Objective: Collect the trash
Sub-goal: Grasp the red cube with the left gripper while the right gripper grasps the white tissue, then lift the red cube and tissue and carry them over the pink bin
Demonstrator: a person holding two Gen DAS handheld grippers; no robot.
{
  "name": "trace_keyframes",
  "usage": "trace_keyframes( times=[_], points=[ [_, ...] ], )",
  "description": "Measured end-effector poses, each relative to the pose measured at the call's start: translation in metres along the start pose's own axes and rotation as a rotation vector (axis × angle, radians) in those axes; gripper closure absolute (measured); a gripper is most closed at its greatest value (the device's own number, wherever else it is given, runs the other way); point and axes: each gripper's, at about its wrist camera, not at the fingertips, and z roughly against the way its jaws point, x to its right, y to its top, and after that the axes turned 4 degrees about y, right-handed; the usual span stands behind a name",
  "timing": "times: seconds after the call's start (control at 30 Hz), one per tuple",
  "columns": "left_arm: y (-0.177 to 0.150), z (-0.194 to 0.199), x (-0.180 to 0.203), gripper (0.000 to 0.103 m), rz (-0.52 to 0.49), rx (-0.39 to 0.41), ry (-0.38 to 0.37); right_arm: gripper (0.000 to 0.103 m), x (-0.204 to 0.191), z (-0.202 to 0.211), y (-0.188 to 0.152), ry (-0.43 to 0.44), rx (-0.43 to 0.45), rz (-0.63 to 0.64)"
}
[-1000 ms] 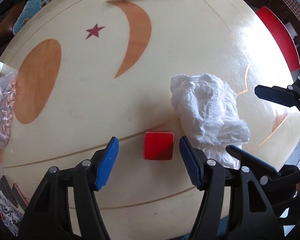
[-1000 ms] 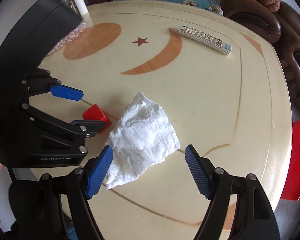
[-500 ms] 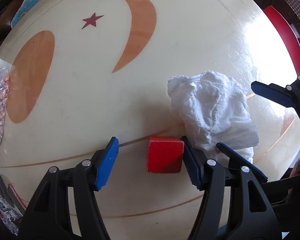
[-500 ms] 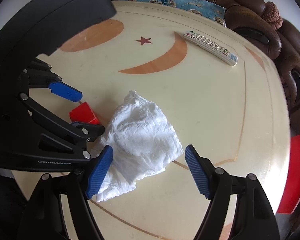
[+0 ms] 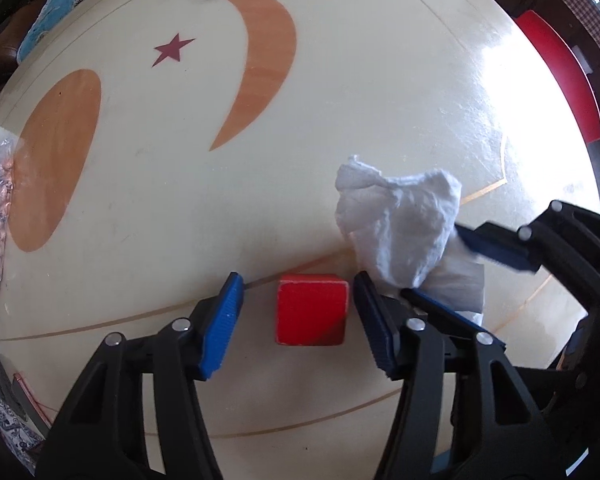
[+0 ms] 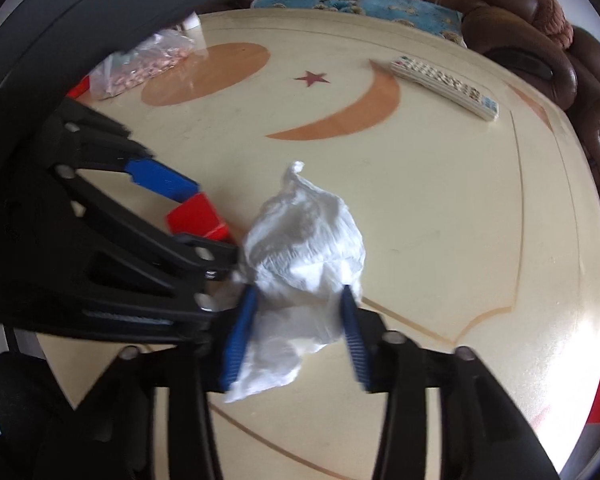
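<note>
Right gripper [image 6: 296, 320]: its blue fingers are pressed into the crumpled tissue [image 6: 300, 256], one on each side of its lower part; clamped on it, as far as the motion blur allows a judgement.
Tissue: near the tabletop's near edge, bunched upward between those fingers, loose tail hanging toward the camera.
Left gripper [image 5: 296, 320]: fingers apart, straddling the red block [image 5: 311, 309]; neither pad clearly touches it.
Red block: flat on the tabletop [image 5: 160, 200], square to the fingers, just left of the tissue and nearer the left gripper.
Key relation: the block sits dead centre in the left gap, so closing alone should take it.
Pose: both grippers low, side by side, angled down toward the far edge.
Far edge: remote control [image 6: 444, 86]; bag of pink bits [image 6: 140, 66] at the far left corner.
</note>
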Motion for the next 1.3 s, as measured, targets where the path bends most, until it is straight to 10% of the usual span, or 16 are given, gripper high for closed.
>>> trace_keyframes(
  times=[0.37, 1.3],
  points=[
    [-0.003, 0.005, -0.002, 0.073, 0.034, -0.001, 0.007, 0.086, 0.011, 0.008, -0.009, -0.016, 0.011, -0.048],
    [-0.070, 0.085, 0.032, 0.073, -0.002, 0.171, 0.073, 0.088, 0.005, 0.107, -0.048, -0.138, 0.104, -0.141]
  ],
)
